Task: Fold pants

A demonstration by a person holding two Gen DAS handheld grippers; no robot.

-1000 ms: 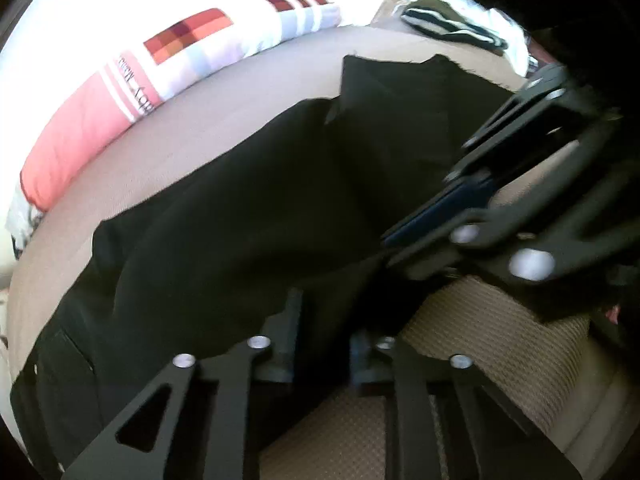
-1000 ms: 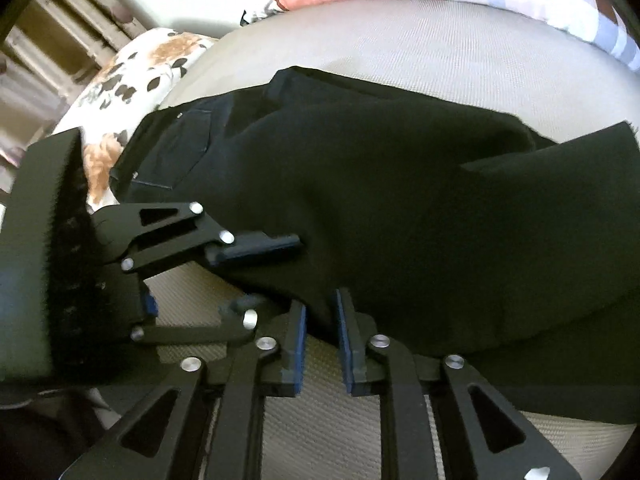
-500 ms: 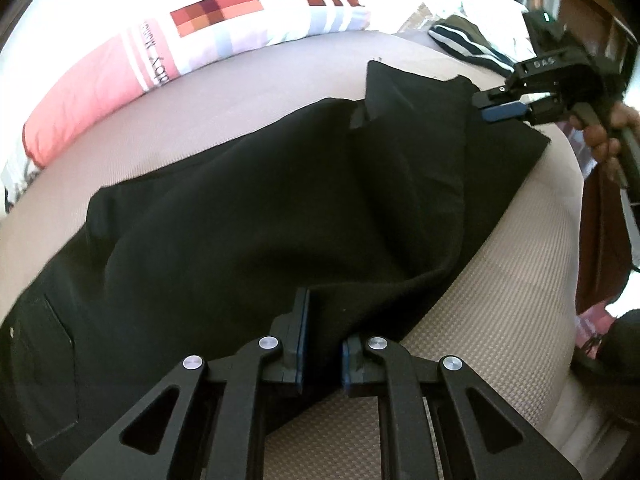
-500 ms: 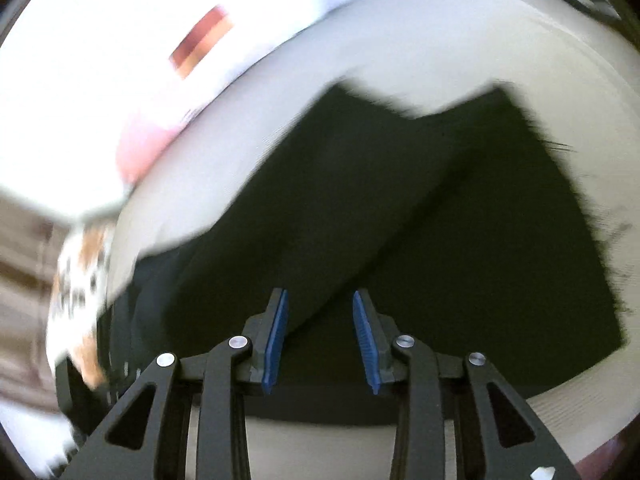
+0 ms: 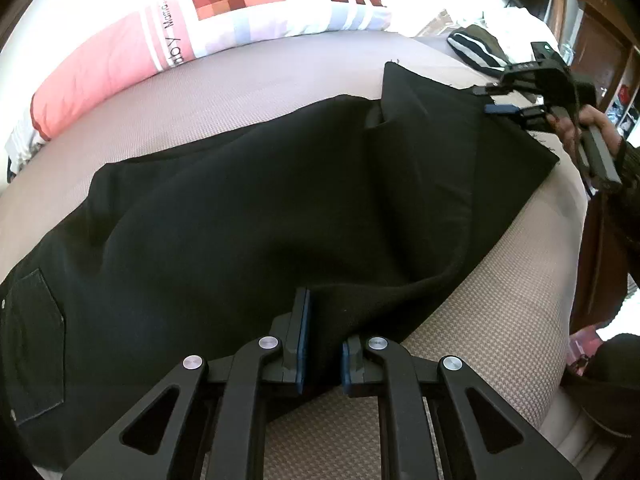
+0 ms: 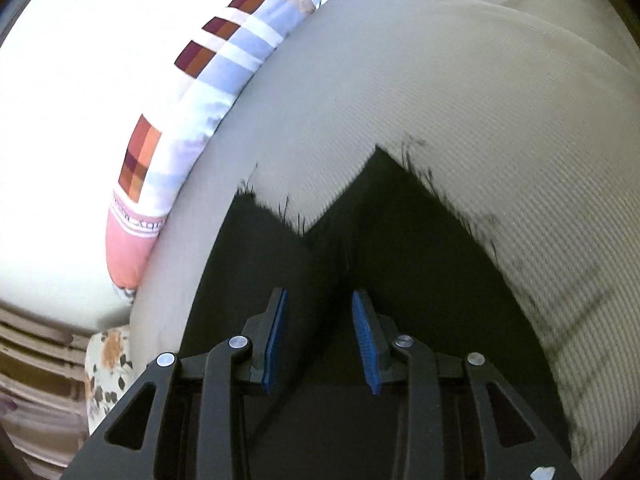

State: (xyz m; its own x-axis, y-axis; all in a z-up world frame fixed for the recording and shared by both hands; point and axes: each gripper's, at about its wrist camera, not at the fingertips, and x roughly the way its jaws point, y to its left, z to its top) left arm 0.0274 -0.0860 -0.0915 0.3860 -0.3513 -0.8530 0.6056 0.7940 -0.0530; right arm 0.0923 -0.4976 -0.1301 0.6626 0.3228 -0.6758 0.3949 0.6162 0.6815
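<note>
Black pants (image 5: 248,208) lie folded lengthwise across a beige bed, waist and back pocket (image 5: 36,344) at the left, leg ends at the far right. My left gripper (image 5: 322,344) is shut on a raised fold of the pants' near edge. My right gripper (image 6: 320,320) is open above the two frayed leg ends (image 6: 384,216), its blue pads (image 6: 366,336) apart with nothing between them. It also shows in the left wrist view (image 5: 516,100), held by a hand at the leg ends.
The beige mattress (image 5: 480,320) drops off at the right. A pink and checked pillow (image 5: 168,44) lies along the far side, also in the right wrist view (image 6: 168,160). A striped garment (image 5: 476,48) lies at the far corner. A floral cushion (image 6: 108,372) sits at the left.
My right gripper has let go of the pants' near edge, opened and swung away to the leg ends. My left gripper has stayed shut on the near edge.
</note>
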